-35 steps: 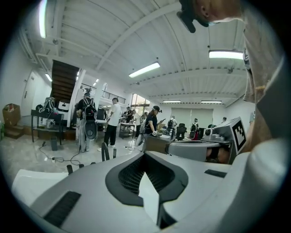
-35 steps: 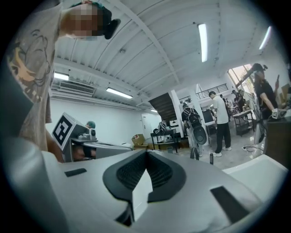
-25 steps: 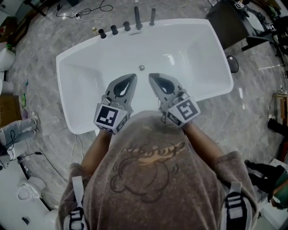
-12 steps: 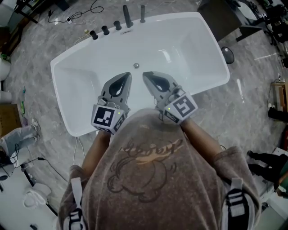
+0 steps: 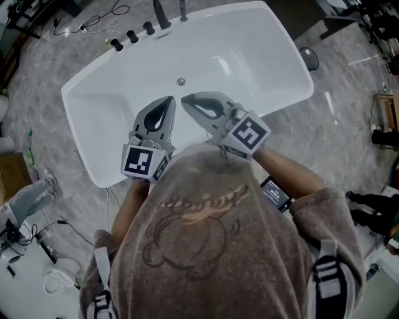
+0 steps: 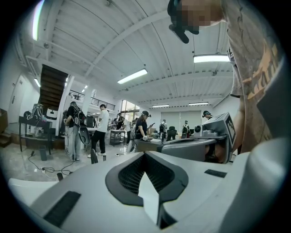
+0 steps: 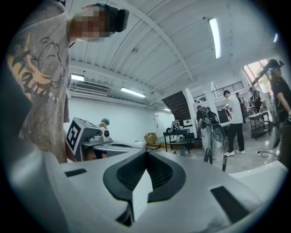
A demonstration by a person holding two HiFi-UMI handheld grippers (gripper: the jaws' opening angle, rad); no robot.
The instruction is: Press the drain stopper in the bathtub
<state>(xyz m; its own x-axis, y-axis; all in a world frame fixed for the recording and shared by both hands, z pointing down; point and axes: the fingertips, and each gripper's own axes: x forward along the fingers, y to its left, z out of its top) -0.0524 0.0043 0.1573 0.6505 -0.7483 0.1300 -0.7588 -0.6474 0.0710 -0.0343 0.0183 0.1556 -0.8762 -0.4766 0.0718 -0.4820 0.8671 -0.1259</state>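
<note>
Fingers of the left gripper (image 6: 145, 154) are pressed together tip to tip with nothing between them, and those of the right gripper (image 7: 146, 152) are closed and empty in the same way. Since half a second ago the right gripper (image 5: 184, 99) has swung inward, so its tip now points across at the tip of the left gripper (image 5: 169, 99), the two close together but not clearly touching. Both hang over the bathtub (image 5: 84, 93). The drain stopper (image 5: 181, 81) sits on the tub floor, just beyond the right tip in the head view and apart from both grippers. The tub has also slid up and to the left in that view, so the spout (image 5: 161, 14) is now cut by the top edge. Only the head view shows the stopper, the row of tap knobs (image 5: 132, 36) and the grey marble floor (image 5: 349, 106). Each gripper view instead looks out level across a hall with standing people (image 6: 101, 132), a staircase (image 7: 178, 105) and ceiling lights (image 6: 132, 76), with the other gripper at its side.
</note>
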